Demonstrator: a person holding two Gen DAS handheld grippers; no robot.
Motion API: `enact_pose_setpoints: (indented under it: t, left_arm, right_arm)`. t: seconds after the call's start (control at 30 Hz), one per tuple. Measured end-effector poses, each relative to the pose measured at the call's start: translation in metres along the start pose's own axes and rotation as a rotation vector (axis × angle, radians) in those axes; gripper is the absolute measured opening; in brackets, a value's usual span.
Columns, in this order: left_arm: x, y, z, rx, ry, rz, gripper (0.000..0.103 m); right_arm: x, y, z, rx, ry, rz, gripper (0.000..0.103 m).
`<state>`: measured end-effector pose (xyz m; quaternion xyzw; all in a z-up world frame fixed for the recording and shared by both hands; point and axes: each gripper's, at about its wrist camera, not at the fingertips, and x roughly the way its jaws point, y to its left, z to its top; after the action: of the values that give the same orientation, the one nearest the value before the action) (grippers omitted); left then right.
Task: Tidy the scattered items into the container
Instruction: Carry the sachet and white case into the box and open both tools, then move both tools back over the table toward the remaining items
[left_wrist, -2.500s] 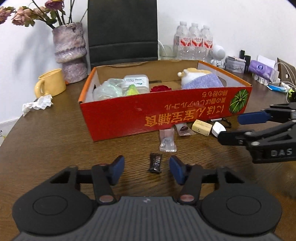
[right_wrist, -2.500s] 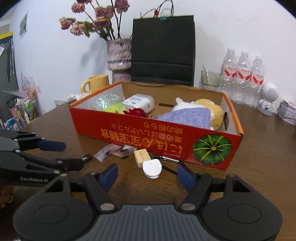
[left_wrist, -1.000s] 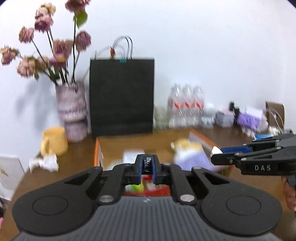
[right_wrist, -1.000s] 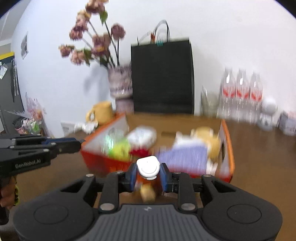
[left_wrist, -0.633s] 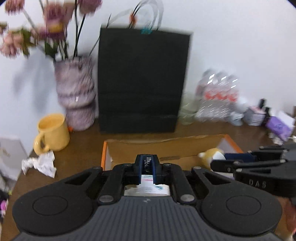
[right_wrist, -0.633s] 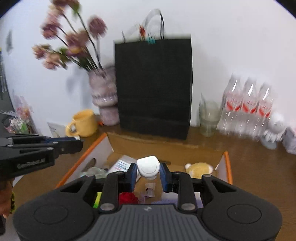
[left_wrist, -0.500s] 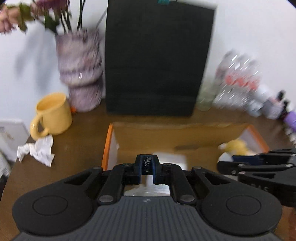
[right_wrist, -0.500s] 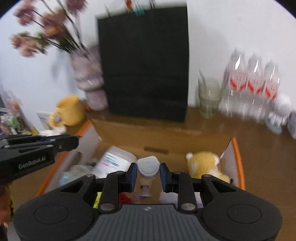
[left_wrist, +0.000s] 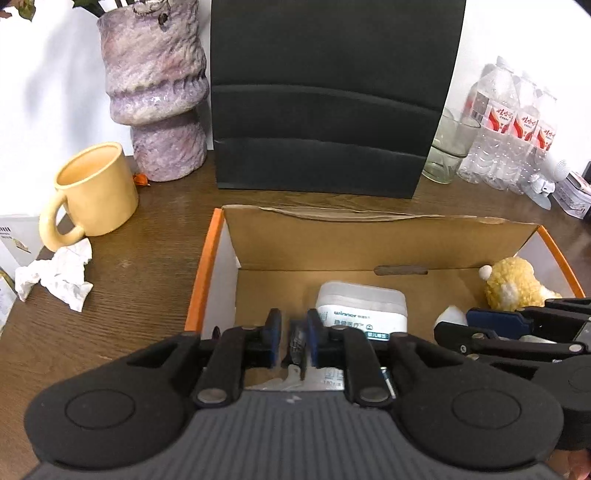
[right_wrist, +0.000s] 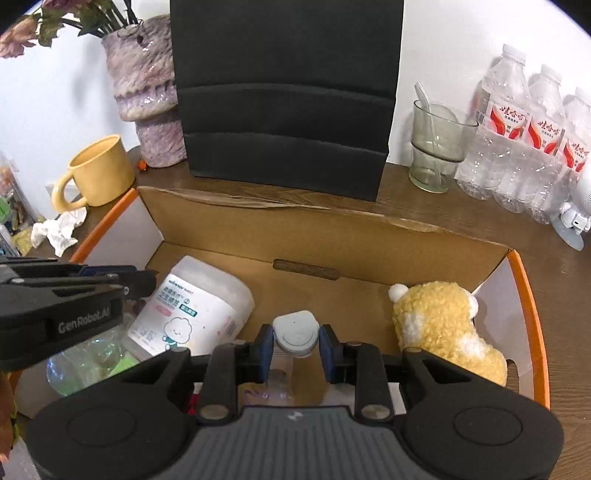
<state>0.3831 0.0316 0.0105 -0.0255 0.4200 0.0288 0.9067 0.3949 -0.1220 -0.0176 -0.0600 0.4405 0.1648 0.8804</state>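
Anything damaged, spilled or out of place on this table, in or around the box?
Two things. The cardboard box's far wall has a ragged, torn top edge. A crumpled white tissue lies loose on the table beside the yellow mug, outside the box. Nothing looks spilled.

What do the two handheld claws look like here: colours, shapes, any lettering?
Both are matte black plastic. Each has two round discs at the base, a ribbed grey panel between them, linked bars with silver pivot pins, and blue pads. The left claw carries white "GenRobot.AI" lettering on its side. The right claw matches it in build; its side lettering is not readable here.
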Motion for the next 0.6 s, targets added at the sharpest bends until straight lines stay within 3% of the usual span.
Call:
enact_pose_setpoints:
  t: [0.03,0.07,0.17,0.23,0.4,0.6]
  left_arm:
    - [-0.002,0.000,0.000,-0.001,-0.004,0.006,0.035]
    - [-0.004,0.001,0.000,-0.006,-0.010,0.006,0.043]
    - [-0.015,0.004,0.001,-0.020,-0.028,-0.020,0.048]
    - [-0.027,0.005,0.001,-0.025,-0.051,-0.038,0.057]
    - [-0.068,0.011,-0.011,-0.026,-0.160,-0.072,0.100]
    - [-0.130,0.018,-0.055,-0.005,-0.333,-0.125,0.103]
  right_arm:
    - [-0.001,0.000,0.000,-0.002,0.000,-0.001,0.028]
    - [-0.002,0.000,0.001,-0.005,0.000,0.000,0.036]
    - [-0.010,0.003,0.000,-0.021,-0.009,-0.001,0.057]
    - [-0.018,0.005,-0.001,-0.034,-0.025,-0.011,0.062]
    - [-0.057,0.004,-0.009,-0.060,-0.109,-0.024,0.090]
    - [-0.123,-0.012,-0.043,-0.045,-0.281,0.044,0.101]
